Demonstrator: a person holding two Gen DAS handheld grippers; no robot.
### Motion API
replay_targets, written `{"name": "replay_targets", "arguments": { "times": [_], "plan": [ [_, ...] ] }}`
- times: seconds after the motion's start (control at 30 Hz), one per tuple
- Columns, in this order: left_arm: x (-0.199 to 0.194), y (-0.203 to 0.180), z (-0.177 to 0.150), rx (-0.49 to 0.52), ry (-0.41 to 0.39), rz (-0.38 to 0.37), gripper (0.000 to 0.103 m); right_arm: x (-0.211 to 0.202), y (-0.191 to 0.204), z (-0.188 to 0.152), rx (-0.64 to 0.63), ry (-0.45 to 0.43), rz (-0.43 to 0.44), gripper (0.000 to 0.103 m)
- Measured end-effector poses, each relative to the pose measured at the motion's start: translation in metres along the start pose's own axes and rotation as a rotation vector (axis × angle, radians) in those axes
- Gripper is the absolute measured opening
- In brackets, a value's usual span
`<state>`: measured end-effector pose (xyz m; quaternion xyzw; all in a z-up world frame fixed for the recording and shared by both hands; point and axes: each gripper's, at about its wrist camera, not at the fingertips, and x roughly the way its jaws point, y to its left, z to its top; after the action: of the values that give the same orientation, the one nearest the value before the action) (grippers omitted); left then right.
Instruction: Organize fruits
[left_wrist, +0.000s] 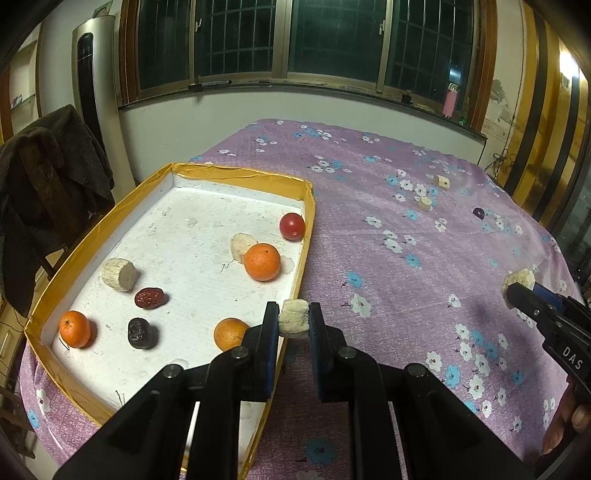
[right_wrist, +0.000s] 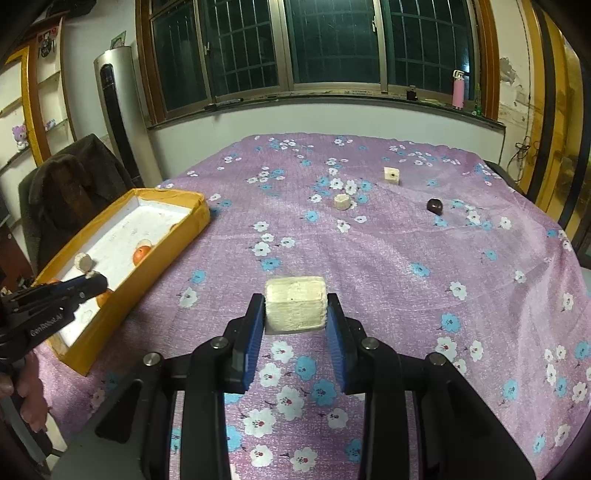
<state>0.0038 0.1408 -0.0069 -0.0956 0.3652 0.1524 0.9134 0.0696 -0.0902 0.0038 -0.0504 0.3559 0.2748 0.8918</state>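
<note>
Both tools were carrying loads: the left gripper (left_wrist: 293, 323) pinched a small pale fibrous chunk (left_wrist: 293, 322) over the near rim of the yellow-edged white tray (left_wrist: 236, 170), while the right gripper (right_wrist: 295, 314) clamped a larger pale block (right_wrist: 295, 309) above the purple floral tablecloth (right_wrist: 369, 258). Next, each piece needed lowering into the tray and releasing. Inside lay three oranges (left_wrist: 262, 261), two pale chunks, two dark dates, probably, and one red tomato (left_wrist: 292, 226). Farther out, two pale pieces (right_wrist: 391, 175) and one dark fruit (right_wrist: 434, 205) remained.
</note>
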Motion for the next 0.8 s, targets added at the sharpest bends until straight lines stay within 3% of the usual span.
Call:
{"name": "replay_targets", "arguments": {
  "times": [0.3, 0.8],
  "plan": [
    [0.001, -0.003, 0.000, 0.007, 0.008, -0.002, 0.014, 0.000, -0.002, -0.001, 0.000, 0.008, -0.062, 0.034],
    [0.000, 0.008, -0.001, -0.010, 0.010, 0.032, 0.014, 0.000, 0.006, -0.001, -0.022, 0.004, -0.048, 0.034]
  ]
}}
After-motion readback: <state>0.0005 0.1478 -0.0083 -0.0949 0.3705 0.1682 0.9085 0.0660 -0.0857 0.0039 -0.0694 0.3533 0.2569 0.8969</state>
